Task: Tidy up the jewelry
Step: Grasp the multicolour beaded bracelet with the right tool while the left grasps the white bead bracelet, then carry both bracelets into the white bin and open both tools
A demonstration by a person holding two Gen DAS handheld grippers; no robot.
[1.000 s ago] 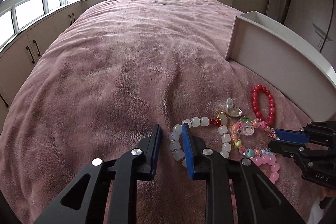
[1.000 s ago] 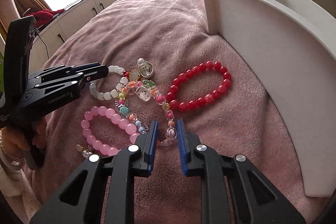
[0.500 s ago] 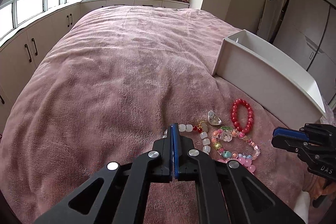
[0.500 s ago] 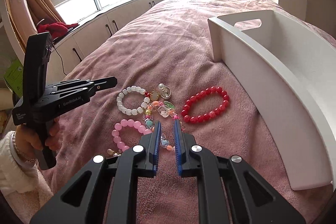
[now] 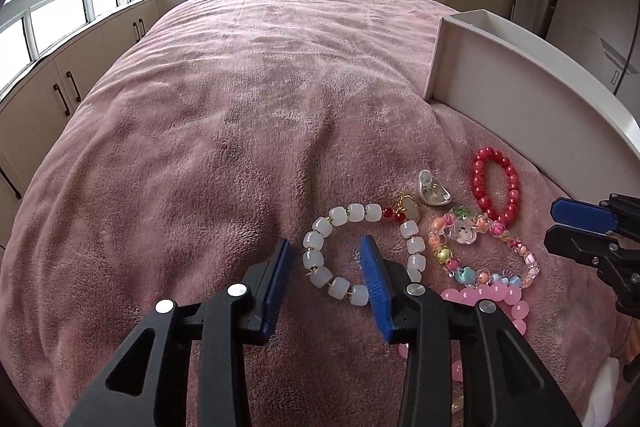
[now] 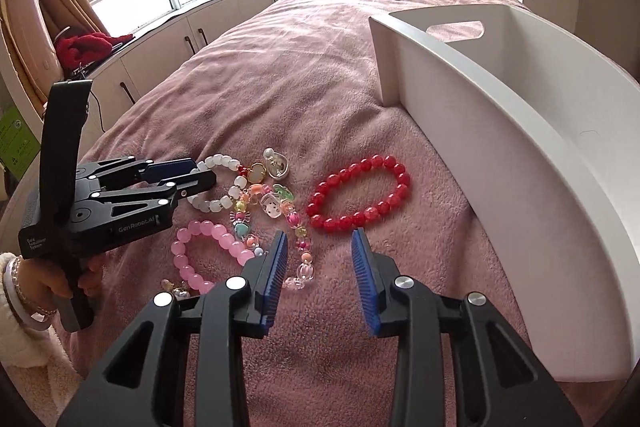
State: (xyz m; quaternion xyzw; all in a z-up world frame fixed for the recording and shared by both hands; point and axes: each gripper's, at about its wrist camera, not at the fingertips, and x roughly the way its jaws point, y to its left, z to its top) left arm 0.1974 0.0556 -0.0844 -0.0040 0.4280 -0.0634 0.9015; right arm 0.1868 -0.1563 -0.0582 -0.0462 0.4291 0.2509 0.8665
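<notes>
On the far left of the right wrist view, a hand [image 6: 82, 277] in a fluffy white sleeve, with bracelets on the wrist, holds the black left gripper [image 6: 192, 173]. Its jaws with blue pads are opening. In the left wrist view they stand on either side of the near left part of the white bracelet of cloudy barrel beads [image 5: 362, 253], above it, and the pads do not press on it. This bracelet lies flat on the pink fleece blanket [image 5: 224, 115] that covers the bed.

To the right of it, touching it, is a small silver charm [image 5: 432, 187] and then the many-coloured bracelet of clear plastic beads with a little cartoon face bead [image 6: 276, 205]. Below these lies the bracelet of round pale pink beads [image 6: 210, 253], partly hidden behind the left finger of the right gripper.

Next comes the right gripper [image 6: 320, 267], black with blue ribbed pads. Its jaws are also opening, and between them only the blanket is seen; the end of the many-coloured bracelet lies just beside its left pad.

Further right, the bracelet of round red beads [image 6: 360, 193] lies alone, apart from the others and near the wall of the white rectangular storage box [image 6: 500, 155], which has a cut-out handle in its far end.
</notes>
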